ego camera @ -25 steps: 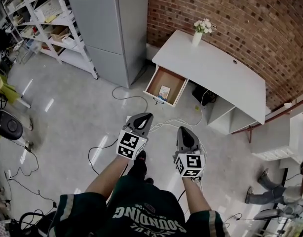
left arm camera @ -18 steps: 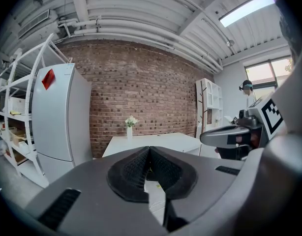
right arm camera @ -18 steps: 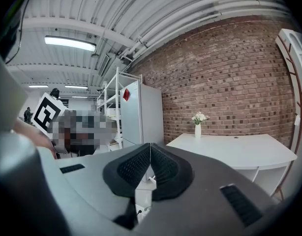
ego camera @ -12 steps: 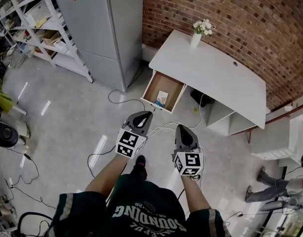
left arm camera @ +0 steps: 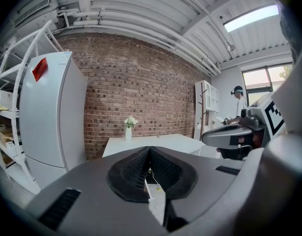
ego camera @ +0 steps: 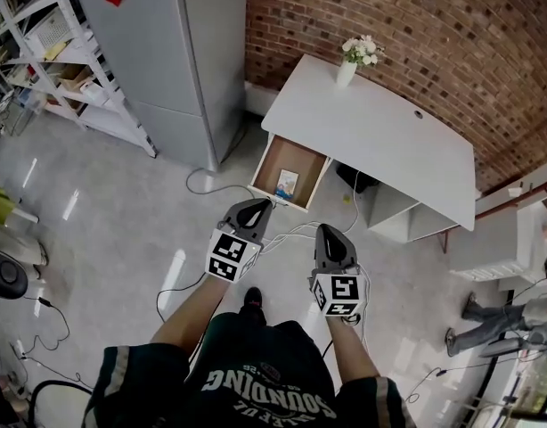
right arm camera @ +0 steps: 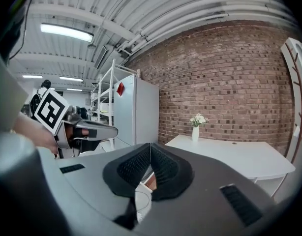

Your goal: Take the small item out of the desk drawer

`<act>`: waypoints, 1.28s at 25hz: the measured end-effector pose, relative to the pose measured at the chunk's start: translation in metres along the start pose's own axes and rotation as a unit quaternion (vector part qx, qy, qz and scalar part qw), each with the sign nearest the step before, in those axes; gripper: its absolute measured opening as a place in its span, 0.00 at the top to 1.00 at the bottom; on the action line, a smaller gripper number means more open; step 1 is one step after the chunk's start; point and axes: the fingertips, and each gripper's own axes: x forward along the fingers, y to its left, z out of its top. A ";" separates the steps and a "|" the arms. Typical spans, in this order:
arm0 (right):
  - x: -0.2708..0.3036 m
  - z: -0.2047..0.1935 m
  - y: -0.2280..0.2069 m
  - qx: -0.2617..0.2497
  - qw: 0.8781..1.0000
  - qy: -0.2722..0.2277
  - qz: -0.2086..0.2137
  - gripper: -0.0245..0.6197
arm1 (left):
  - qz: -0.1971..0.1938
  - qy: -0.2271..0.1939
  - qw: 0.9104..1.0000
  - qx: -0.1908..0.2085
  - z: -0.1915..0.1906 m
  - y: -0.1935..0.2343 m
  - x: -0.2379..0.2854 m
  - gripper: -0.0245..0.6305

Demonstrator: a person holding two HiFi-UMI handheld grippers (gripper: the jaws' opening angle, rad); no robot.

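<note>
A white desk (ego camera: 371, 136) stands against the brick wall, its wooden drawer (ego camera: 272, 163) pulled open toward me. Inside the drawer lies a small pale card-like item (ego camera: 287, 184). My left gripper (ego camera: 257, 210) and right gripper (ego camera: 332, 237) hang side by side in front of my body, well short of the drawer. Both are shut with nothing between the jaws. In the left gripper view the left gripper (left arm camera: 149, 149) has its pads pressed together, with the desk (left arm camera: 146, 142) beyond. In the right gripper view the right gripper (right arm camera: 150, 146) is closed the same way.
A white vase of flowers (ego camera: 349, 63) stands on the desk's far corner. A tall grey cabinet (ego camera: 167, 43) and white shelving (ego camera: 51, 43) are at the left. Cables (ego camera: 211, 190) trail over the floor below the drawer. A person (ego camera: 510, 324) is at the far right.
The view has shifted: the desk and open drawer now sit slightly nearer and more central. Both grippers stay shut and keep their places in front of me.
</note>
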 end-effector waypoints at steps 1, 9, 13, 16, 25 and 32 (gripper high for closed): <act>0.001 -0.001 0.000 -0.005 1.000 0.003 -0.003 0.92 | -0.003 0.001 1.000 0.000 -0.001 0.002 0.002 0.94; 0.009 -0.005 -0.010 0.008 1.000 0.019 -0.022 0.92 | -0.021 0.004 1.000 -0.003 0.000 0.010 0.017 0.94; 0.013 -0.008 -0.012 0.013 0.999 0.021 -0.026 0.92 | -0.025 0.006 1.000 -0.004 -0.004 0.013 0.023 0.94; 0.015 -0.006 -0.014 0.016 0.999 0.018 -0.028 0.92 | -0.028 0.009 1.000 -0.003 -0.005 0.011 0.026 0.94; 0.040 -0.001 -0.030 0.021 1.000 0.010 -0.019 0.92 | -0.023 0.011 1.000 0.003 -0.001 0.019 0.051 0.94; 0.074 0.001 -0.050 0.022 1.000 0.013 0.001 0.92 | -0.009 0.020 1.000 0.000 0.000 0.032 0.081 0.94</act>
